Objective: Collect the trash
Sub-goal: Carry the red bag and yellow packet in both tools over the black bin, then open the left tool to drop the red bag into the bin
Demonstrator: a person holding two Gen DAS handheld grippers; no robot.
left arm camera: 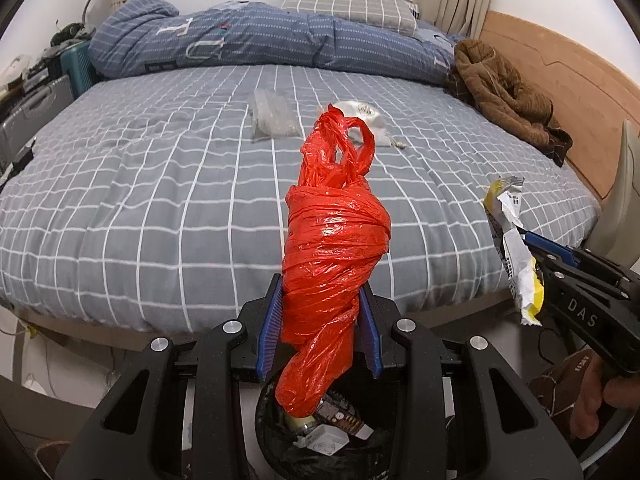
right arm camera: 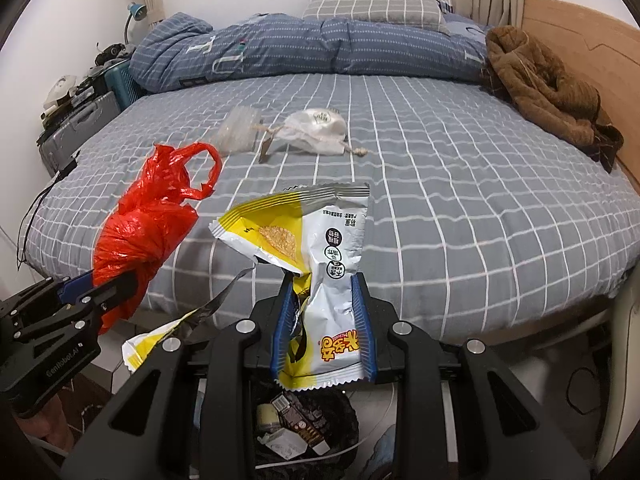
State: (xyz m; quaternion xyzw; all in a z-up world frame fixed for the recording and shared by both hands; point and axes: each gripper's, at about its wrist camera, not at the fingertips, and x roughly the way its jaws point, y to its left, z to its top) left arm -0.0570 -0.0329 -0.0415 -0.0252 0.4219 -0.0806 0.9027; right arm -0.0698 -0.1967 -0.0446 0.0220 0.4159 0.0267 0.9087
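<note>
Left wrist view showed the left claw (left arm camera: 320, 328) clamped on a twisted, crinkled red plastic bag (left arm camera: 334, 256), its blue ribbed pads pressing both sides of the bundle while the bag's looped handles stood up above. Directly below the claw sat a round black bin (left arm camera: 276, 440) lined with dark plastic, already holding a small white box and a brown printed packet. At the right edge of that view the right claw (left arm camera: 528, 248) pinched a crumpled yellow-and-white foil snack wrapper (left arm camera: 514, 248), held by a person's hand (left arm camera: 592, 396).

Right wrist view showed the right claw's blue pads closed tight on the lower part of the wrapper (right arm camera: 320, 264), whose torn top flared open above them, with the bin (right arm camera: 340, 412) beneath. Both bundles hung past the near edge of the grey bed with the white-checked sheet (right arm camera: 460, 208). Toward the middle of the bed lay a clear crumpled plastic bag (right arm camera: 240, 128) and, just beside it, a white plastic bag (right arm camera: 316, 128). A brown fleece garment (right arm camera: 548, 92) lay at the bed's right edge by the wooden headboard, and a folded blue quilt (right arm camera: 280, 48) ran along the far edge.
</note>
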